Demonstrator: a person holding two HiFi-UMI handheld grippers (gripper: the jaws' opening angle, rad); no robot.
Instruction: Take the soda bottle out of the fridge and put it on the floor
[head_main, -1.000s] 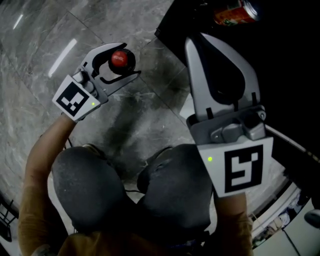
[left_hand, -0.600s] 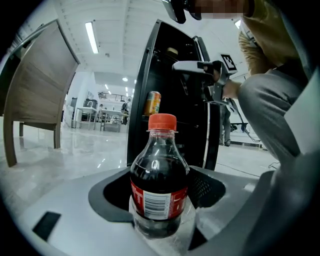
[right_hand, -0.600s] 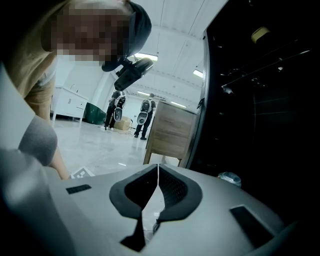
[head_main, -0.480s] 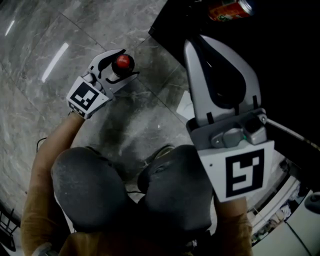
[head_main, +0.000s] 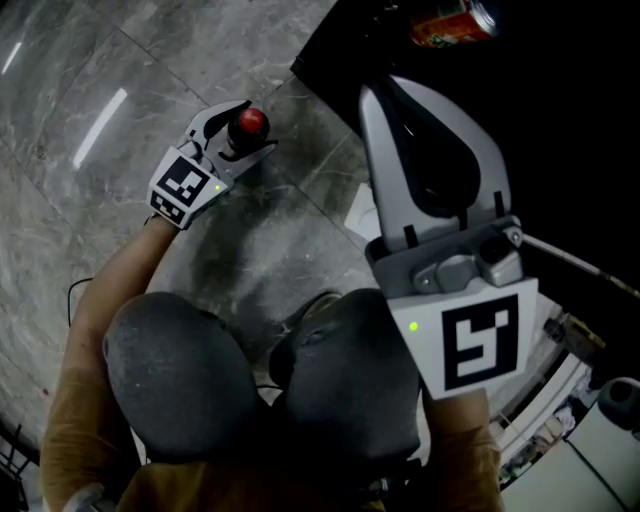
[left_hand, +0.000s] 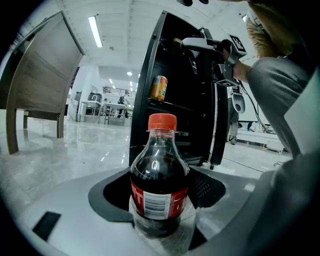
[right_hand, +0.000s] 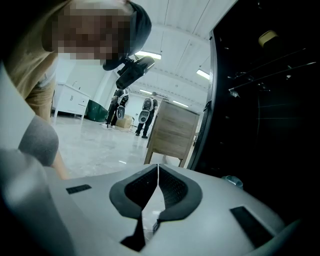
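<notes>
Head view: left gripper clamps soda bottle over grey marble floor; right gripper closed.

I had open grey floor on the left, clear all round the left gripper, though the soda bottle filled the gap between its jaws. The black fridge walled off the right side. Its dark inside lay just ahead of the right gripper, with a can on a shelf beyond. The person's knees crowded the room beneath both grippers. A wooden cabinet on legs stood well apart from the fridge.
</notes>
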